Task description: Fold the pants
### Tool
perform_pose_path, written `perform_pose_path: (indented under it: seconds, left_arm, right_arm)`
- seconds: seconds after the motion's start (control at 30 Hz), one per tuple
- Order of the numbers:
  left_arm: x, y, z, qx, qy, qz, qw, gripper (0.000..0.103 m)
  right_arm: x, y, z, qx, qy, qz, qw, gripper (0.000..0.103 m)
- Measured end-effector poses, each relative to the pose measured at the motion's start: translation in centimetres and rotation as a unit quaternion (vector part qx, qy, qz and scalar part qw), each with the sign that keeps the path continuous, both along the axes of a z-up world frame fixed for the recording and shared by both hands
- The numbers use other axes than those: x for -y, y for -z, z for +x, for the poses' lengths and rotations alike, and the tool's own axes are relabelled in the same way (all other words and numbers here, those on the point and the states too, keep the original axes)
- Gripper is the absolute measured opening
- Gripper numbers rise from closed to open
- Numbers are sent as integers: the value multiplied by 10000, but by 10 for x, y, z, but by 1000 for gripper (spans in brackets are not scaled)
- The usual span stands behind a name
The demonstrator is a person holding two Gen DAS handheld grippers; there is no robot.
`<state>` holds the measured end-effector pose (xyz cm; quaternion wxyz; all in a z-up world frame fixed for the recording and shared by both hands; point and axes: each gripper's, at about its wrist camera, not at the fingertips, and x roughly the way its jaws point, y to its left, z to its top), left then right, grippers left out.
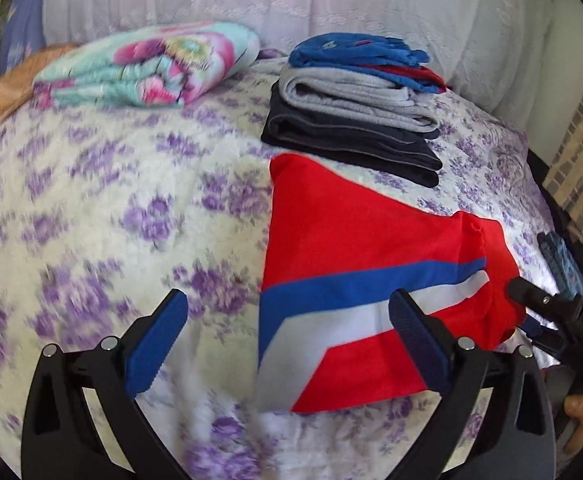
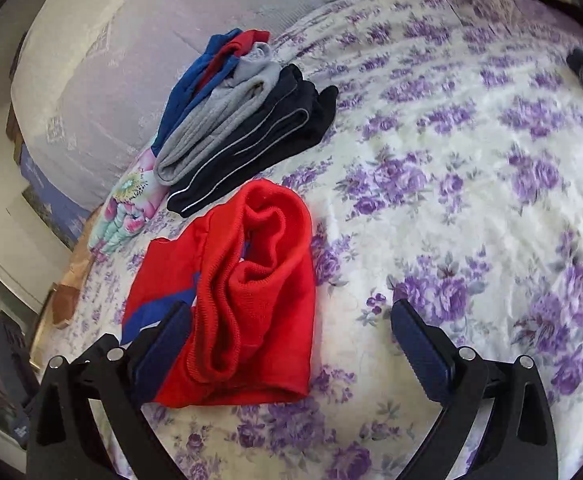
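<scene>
Nearest the left-wrist lens, the left gripper hangs over the bed with its blue-padded jaws spread wide and nothing between them; one finger overlaps the near edge of the red knit pants with a blue and white chevron stripe, though whether the pad touches the cloth is hard to tell. The right gripper is likewise wide open and empty, its left finger lying over the near corner of the same garment.

The pants lie on the white bedspread printed with purple flowers, already folded down into a compact packet, the ribbed red waistband or cuffs bunched in loose rolls at the end facing the right gripper. By the look of it the main folds are done; what remains is probably smoothing that rumpled end and placing the packet.

Just beyond stands a stack of folded garments, dark navy at the bottom, grey in the middle, blue and red on top, close to the red pants. Further left sits a folded floral blanket in pink and turquoise.
</scene>
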<state>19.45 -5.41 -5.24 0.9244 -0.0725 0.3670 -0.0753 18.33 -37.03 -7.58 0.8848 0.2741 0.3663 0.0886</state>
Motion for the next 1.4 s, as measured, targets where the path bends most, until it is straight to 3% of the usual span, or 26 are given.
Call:
perform_pose_path:
  seconds: [0.1,0.2,0.33,0.53,0.7,0.83,0.93,1.0,1.07,1.13,1.17,1.23,1.33,1.4]
  left_arm:
    - [-4,-11,9,71,150,266,9995,98]
    - [-6,-15,21,37,226,255,9994,98]
    - [-3,-8,29,-21,305,-11,9995,98]
    - [9,15,39,-229,437,-42,9988,98]
    - [5,21,42,-354,466,-349,9977,98]
    - [14,27,43,-653,1090,-877,9880,98]
    - [27,26,38,-562,1357,-700,9867,98]
    - [26,29,41,-642,1397,-857,9844,98]
    - [22,31,46,-746,1424,-1089,9810,94]
    - [22,31,46,-759,1484,-1232,9783,83]
    - [22,30,46,-723,1511,-1243,9780,80]
    - [23,25,44,-611,1496,-1200,9795,63]
    - [20,16,41,-417,1403,-1095,9831,33]
    - [22,8,39,-328,1383,-1064,9841,26]
  right_arm:
    - [6,-2,3,74,-71,555,9984,100]
    - [4,2,20,-219,-444,1068,9930,100]
    - [-1,4,33,-332,-633,986,9926,100]
    - [-7,10,34,-60,-788,730,9942,100]
    - [-13,11,35,-76,-864,470,9951,100]
    - [-13,10,34,-61,-876,487,9949,100]
    - [-16,9,34,-11,-1014,491,9936,100]
    - [-20,8,33,43,-1147,597,9916,96]
    - [-24,9,36,17,-1220,603,9907,81]
    - [-24,11,37,-21,-1224,637,9904,74]
    - [-22,12,37,-23,-1199,688,9904,60]
    - [-15,14,37,-18,-1134,888,9896,48]
    - [-14,7,32,173,-1098,874,9900,41]
    - [-16,0,29,309,-1123,782,9901,39]
